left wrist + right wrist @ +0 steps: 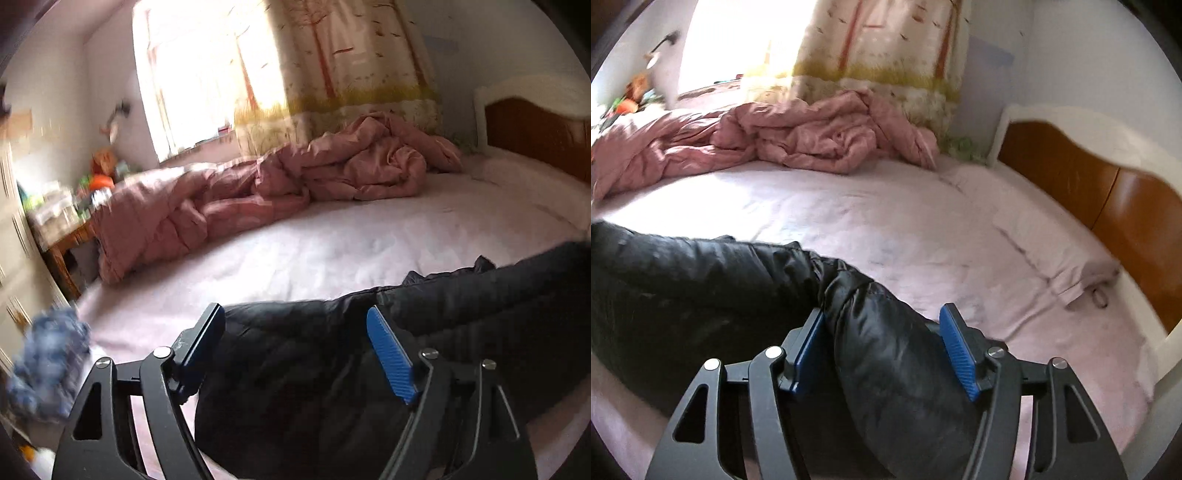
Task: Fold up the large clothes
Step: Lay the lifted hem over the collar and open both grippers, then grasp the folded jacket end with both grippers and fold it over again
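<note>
Now I see both the left gripper [295, 347] and right gripper [882, 345] released above the black jacket [701, 280], so its puffy sleeve at 6 o'clock may spring open.

I see a bed [886, 221] with a pale pink sheet. A crumpled pink duvet [332, 170] lies along its far side, under a patterned curtain [347, 66] and a bright window [199, 74]. The wooden headboard [1108, 192] stands at the right. A cluttered table [66, 221] is at the left.
</note>
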The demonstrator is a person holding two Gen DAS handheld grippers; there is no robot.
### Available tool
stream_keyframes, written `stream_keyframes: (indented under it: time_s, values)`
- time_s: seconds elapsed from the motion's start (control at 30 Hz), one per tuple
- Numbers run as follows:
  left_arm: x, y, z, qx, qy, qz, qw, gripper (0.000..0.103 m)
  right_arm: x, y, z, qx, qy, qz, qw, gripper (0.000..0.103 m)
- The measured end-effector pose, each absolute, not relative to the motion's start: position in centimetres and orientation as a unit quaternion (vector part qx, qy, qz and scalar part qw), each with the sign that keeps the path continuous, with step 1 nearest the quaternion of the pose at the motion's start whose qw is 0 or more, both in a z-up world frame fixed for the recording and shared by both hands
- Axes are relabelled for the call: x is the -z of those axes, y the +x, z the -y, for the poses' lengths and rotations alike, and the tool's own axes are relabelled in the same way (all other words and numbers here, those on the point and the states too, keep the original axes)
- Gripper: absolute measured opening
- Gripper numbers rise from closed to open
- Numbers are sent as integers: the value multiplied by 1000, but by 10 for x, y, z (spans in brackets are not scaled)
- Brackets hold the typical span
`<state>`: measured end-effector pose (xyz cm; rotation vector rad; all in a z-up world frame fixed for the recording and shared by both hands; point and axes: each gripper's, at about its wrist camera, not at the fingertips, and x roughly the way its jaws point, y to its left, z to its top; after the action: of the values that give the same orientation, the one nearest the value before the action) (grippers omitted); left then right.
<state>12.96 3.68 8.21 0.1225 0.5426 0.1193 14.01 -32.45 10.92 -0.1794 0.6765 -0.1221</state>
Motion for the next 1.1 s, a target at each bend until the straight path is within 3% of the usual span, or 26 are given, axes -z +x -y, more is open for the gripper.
stream_keyframes:
  time_s: [0.07, 0.17, 0.43, 0.6, 0.63, 0.67, 0.73, 0.77, 0.8, 0.83, 0.97, 1.1]
  values:
    - [-78, 121, -55, -49, 14, -260, 964, 97, -104, 139, 332, 49, -73, -325, 942, 67]
    - [-65, 120, -74, -43, -11, -272, 961, 98, -100, 126, 344, 21, -51, -300, 952, 83]
    - [-18, 145, -116, -13, -104, -363, 926, 98, -100, 97, 393, 27, 8, -274, 961, 84]
    - [7, 155, -113, 12, -115, -389, 914, 98, -81, 101, 421, 39, 47, -304, 951, 84]
    - [8, 156, -113, 20, -123, -387, 913, 89, -76, 103, 426, 44, 61, -307, 949, 84]
    - [9, 155, -114, 37, -138, -382, 913, 69, -70, 107, 431, 43, 80, -314, 945, 84]
    - [6, 155, -112, 61, -152, -371, 914, 42, -58, 115, 440, 15, 123, -337, 933, 83]
    - [1, 151, -111, 57, -145, -354, 922, 24, -53, 119, 443, -6, 143, -347, 927, 61]
    - [-4, 148, -106, 52, -129, -336, 931, 20, -49, 123, 443, -36, 161, -354, 921, 24]
    - [-10, 148, -102, 50, -120, -329, 935, 14, -48, 126, 441, -52, 163, -357, 918, 12]
    - [-39, 153, -95, 42, -104, -298, 948, 11, -68, 130, 406, -14, 43, -287, 957, 7]
    - [-50, 182, -93, 26, -90, -305, 948, 12, -90, 154, 404, 3, 69, -274, 959, 7]
